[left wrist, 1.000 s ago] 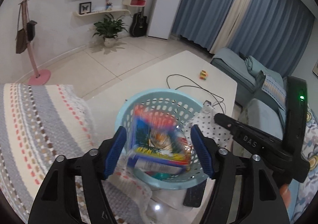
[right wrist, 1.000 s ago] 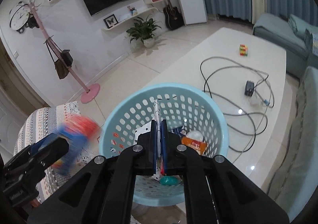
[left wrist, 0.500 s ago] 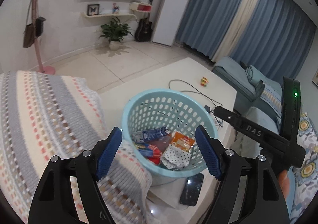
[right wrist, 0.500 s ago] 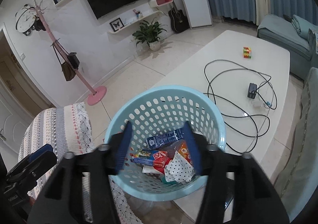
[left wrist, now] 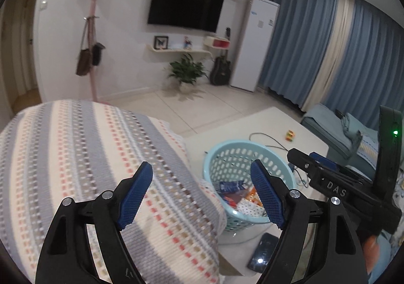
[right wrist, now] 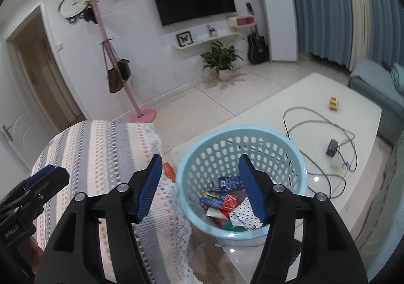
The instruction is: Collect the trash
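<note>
A light blue perforated basket (right wrist: 242,137) stands on the white table's near end; it also shows in the left wrist view (left wrist: 227,158). Inside lie several pieces of trash: a blue and red box (right wrist: 218,200), a blue packet (right wrist: 228,182) and dotted white paper (right wrist: 243,216). My left gripper (left wrist: 200,195) is open and empty, raised over the striped cushion, left of the basket. My right gripper (right wrist: 200,185) is open and empty above the basket's near left rim. An orange packet (right wrist: 168,172) lies on the cushion beside the basket.
A striped knitted sofa cover (left wrist: 88,158) fills the left. On the white table (right wrist: 303,97) lie a grey cable with a plug (right wrist: 332,147) and a small coloured cube (right wrist: 333,103). A dark phone (left wrist: 262,251) lies by the basket. A blue sofa (left wrist: 335,127) stands at the right.
The left gripper dropped the colourful box into the basket and drew back up and left. The right gripper opened, let its thin item fall in, and rose.
</note>
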Motion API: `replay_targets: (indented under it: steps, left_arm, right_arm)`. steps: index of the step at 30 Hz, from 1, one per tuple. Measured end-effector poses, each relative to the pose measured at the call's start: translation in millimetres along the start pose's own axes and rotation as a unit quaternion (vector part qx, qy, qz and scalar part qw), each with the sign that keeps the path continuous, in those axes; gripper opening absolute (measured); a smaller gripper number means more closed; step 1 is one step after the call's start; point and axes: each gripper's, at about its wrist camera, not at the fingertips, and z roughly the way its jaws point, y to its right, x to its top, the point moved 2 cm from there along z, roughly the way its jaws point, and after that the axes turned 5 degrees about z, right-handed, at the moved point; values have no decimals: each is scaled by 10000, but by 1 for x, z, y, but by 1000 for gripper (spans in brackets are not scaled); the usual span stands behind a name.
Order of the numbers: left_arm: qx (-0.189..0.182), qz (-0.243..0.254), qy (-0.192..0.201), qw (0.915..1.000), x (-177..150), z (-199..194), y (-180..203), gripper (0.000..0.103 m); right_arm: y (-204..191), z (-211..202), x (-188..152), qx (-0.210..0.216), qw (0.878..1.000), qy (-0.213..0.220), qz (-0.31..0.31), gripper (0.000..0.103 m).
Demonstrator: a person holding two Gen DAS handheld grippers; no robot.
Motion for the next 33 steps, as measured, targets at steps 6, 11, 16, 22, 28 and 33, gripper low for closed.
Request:
replay_targets:
  steps: [6, 11, 16, 22, 28, 33]
  left_arm:
    - [420, -98, 211, 9988, -4, -38, -10, 80]
    - [713, -161, 332, 9968, -11, -60, -13, 82]
    - [1110, -78, 472, 9927, -26, -84, -12, 85]
    - [1454, 87, 674, 9870, -38, -105, -6, 89]
    - [1635, 221, 830, 9828, -49, -119, 2, 91]
    - [1605, 173, 855, 9832, -54, -123, 2, 91]
  right_arm:
    - [-30, -26, -8, 17, 9991, 267, -319, 65]
    - [-42, -43, -16, 12, 9983, 436, -376, 73]
    - [-53, -62, -26, -185, 9957, 756, -502, 74]
    - [-67, -80, -42, -300, 9904, 1172, -672, 77]
    - [-79, -89, -55, -449, 9862, 1353, -842, 77]
    - [-79, -91, -56, -515, 9860, 1376, -793, 77]
